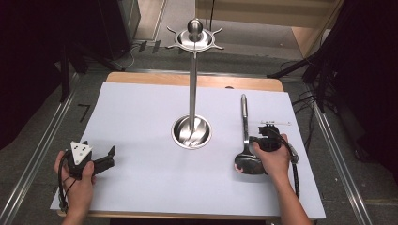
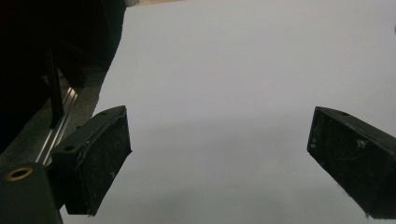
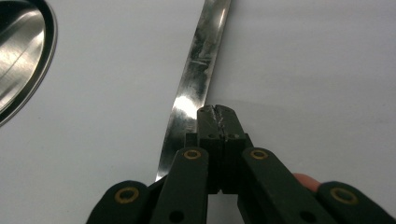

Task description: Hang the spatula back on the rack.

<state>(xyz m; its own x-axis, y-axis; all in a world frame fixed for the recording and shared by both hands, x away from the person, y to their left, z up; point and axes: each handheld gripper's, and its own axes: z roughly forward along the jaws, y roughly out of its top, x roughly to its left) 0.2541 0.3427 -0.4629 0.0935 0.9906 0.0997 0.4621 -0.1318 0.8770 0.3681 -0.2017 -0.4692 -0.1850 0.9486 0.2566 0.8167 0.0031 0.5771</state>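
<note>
R hand [image 1: 273, 159] sits near-right on the table, wrist angled in from the bottom edge, holding the right gripper [image 1: 263, 140] low over the long shiny steel spatula [image 1: 245, 136]; in the right gripper view its jaws are pressed together, pad to pad, tips [image 3: 218, 116] right beside the spatula's handle [image 3: 198, 70], w/ nothing between them. Can't tell if they touch the metal. The spatula lies flat on the right part of the table, handle pointing far, broad blade near, partly under the R hand. L hand [image 1: 77, 180] rests at the near-left corner, left gripper [image 1: 105, 159] pointing right and level; its jaws stand wide apart w/ bare sheet between them, grey three-cornered plate on top. Surface: white sheet [image 1: 141, 140] covering a wooden table [image 1: 187, 79], wood edge showing at the far side. Around it grey floor, metal rails left and right, black stands and dark drapes at both sides. Mid-table stands a tall polished steel utensil stand [image 1: 192, 84], round dished base [image 1: 191, 132], hooked crown on top; it's just left of the spatula, apart from it. A small white strip [image 1: 274, 123] lies just far of the right gripper.
</note>
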